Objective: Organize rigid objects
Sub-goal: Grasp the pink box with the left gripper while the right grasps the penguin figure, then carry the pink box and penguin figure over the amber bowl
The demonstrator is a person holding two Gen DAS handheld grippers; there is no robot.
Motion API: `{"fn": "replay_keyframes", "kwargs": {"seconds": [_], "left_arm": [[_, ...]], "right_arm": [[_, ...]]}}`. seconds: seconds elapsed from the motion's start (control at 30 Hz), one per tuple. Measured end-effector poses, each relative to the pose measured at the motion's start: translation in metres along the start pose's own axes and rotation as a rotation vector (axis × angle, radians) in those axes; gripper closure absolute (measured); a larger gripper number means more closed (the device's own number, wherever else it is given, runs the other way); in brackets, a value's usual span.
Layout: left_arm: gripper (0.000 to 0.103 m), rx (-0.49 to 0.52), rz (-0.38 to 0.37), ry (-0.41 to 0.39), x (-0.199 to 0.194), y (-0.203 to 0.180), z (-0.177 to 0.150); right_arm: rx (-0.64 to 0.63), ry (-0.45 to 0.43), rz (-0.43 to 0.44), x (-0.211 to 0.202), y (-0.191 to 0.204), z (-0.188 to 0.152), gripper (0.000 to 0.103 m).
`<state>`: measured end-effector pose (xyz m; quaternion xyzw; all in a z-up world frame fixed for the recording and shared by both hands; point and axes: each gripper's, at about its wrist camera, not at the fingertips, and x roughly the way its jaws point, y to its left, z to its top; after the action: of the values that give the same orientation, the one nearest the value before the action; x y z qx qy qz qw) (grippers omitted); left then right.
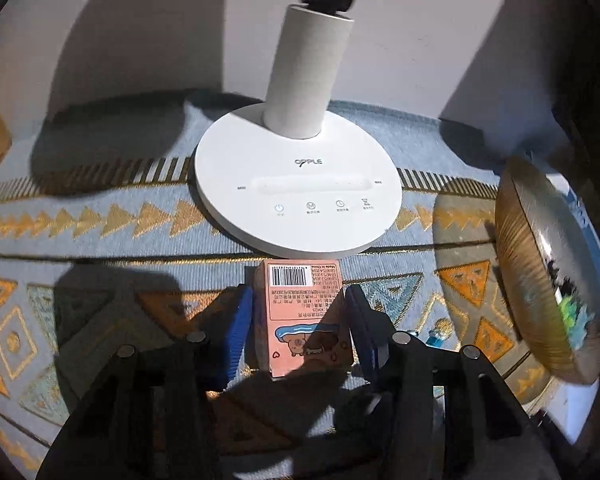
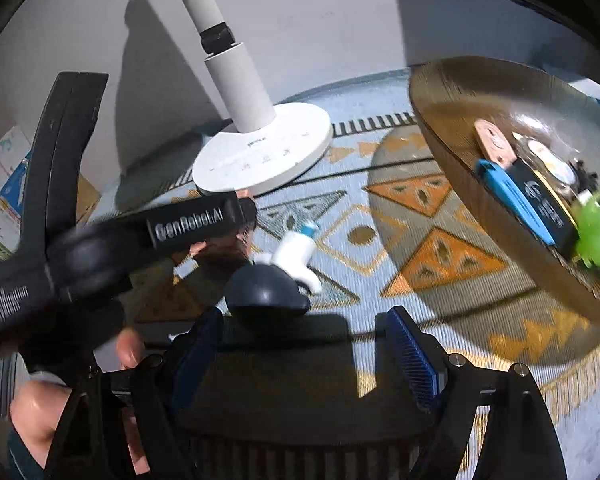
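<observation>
The pink carton [image 1: 303, 320], printed with a barcode on its upper face and cartoon bears lower down, stands on the patterned tablecloth [image 1: 100, 240] just in front of the white lamp base [image 1: 298, 184], between the blue pads of my left gripper [image 1: 300, 332]. My left fingers have drawn in narrow around it; the right-hand pad [image 1: 359, 328] lies against the carton's edge and the left-hand pad [image 1: 242, 328] sits right at its other side, though I cannot tell whether that one presses. The lamp's grey stem [image 1: 307, 76] rises from the base toward the wall. At the right of my left view a wooden bowl [image 1: 539, 272] appears, with green and dark things inside.

My right gripper [image 2: 303, 348] hangs with its fingers spread wide and nothing between them. Just beyond its tips lies a dark rounded piece [image 2: 264, 292], touching a small white toy with a blue end [image 2: 296, 248] on the cloth. In my right view the wooden bowl holds a blue-and-black box [image 2: 527, 204], a pale brown block [image 2: 491, 144] and a green toy [image 2: 595, 228]. My left gripper's black body crosses the left side of that view, with my hand [image 2: 36, 412] gripping it from below. Books or printed boxes [image 2: 8, 184] sit against the wall at the far left.
</observation>
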<state>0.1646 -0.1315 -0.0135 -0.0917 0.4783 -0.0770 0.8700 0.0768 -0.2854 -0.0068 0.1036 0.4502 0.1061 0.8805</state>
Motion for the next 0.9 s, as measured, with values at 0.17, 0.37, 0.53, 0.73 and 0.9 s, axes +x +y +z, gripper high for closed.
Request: {"fn": "replay_keyframes", "kwargs": {"seconds": [0.17,0.37,0.53,0.73,0.9], "left_arm": [[0.065,0.064,-0.018,-0.010,-0.007,0.005,-0.005],[0.065,0.044,0.001,-0.006,-0.022,0.034,-0.014],[0.065,0.025,0.008,0.001,-0.045,0.054,-0.034],[0.065,0.015,-0.020,-0.010,-0.079,0.057,-0.068],[0.065,0.044,-0.041,-0.030,-0.105,0.045,-0.099]], "right_arm": [[-0.030,0.018,-0.004,0.014,0.007,0.009,0.021],[-0.130,0.021,-0.108,0.034,0.031,0.012,0.039],[-0.169,0.013,-0.114,0.033,0.039,0.007,0.050],[-0.229,0.000,-0.064,-0.008,0.048,-0.026,0.050],[-0.307,0.005,-0.098,-0.040,0.052,-0.063,0.050]]}}
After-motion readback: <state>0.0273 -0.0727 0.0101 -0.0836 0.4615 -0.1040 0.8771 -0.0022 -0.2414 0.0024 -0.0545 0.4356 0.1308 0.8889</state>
